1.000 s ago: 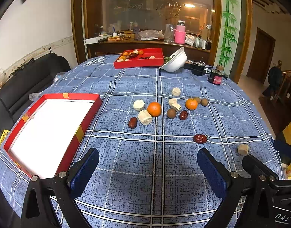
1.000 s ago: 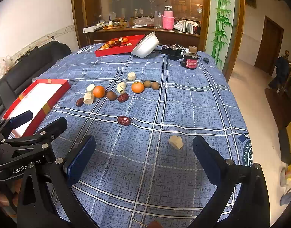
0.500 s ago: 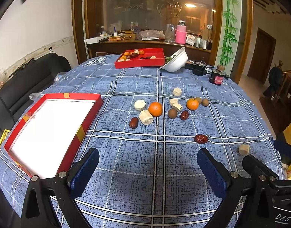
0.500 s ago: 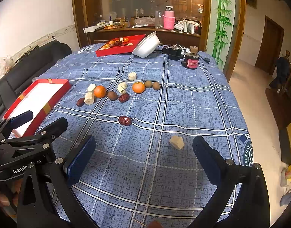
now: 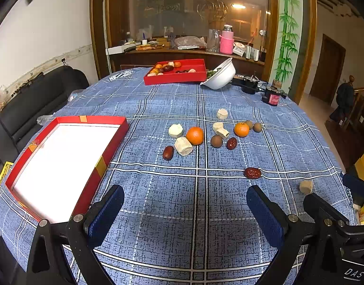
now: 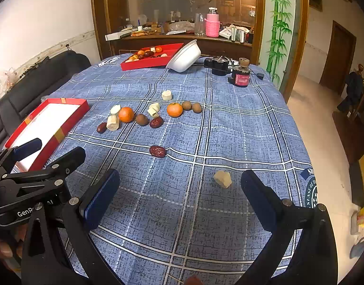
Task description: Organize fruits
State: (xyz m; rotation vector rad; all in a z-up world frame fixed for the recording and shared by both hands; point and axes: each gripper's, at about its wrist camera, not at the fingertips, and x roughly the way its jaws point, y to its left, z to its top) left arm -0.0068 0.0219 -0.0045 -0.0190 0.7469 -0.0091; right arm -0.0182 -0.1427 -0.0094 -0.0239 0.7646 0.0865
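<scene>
1. The far red tray (image 5: 174, 77) is small in the left view, so the bits of food in it are hard to tell apart. A white bowl (image 6: 185, 55) leans on its right end and hides that corner.
2. The fruits (image 5: 195, 135) lie in a loose bunch in the middle of the tabletop (image 5: 172, 216): two oranges, some brown round ones, dark red dates and pale chunks.
3. The left claw (image 5: 185, 210) is wide open and holds nothing. The bunch is well ahead of it. The red box (image 5: 96, 163) with a white inside sits just beside its left finger.
4. The right claw (image 6: 179, 193) is also wide open and holds nothing. One pale chunk (image 6: 222, 178) lies between its fingers, nearer the right one, not touching. A wrinkly date (image 6: 157, 151) lies a bit farther ahead.
5. In the right view, fingers (image 6: 4, 249) at the bottom left are cut off by the edge.
</scene>
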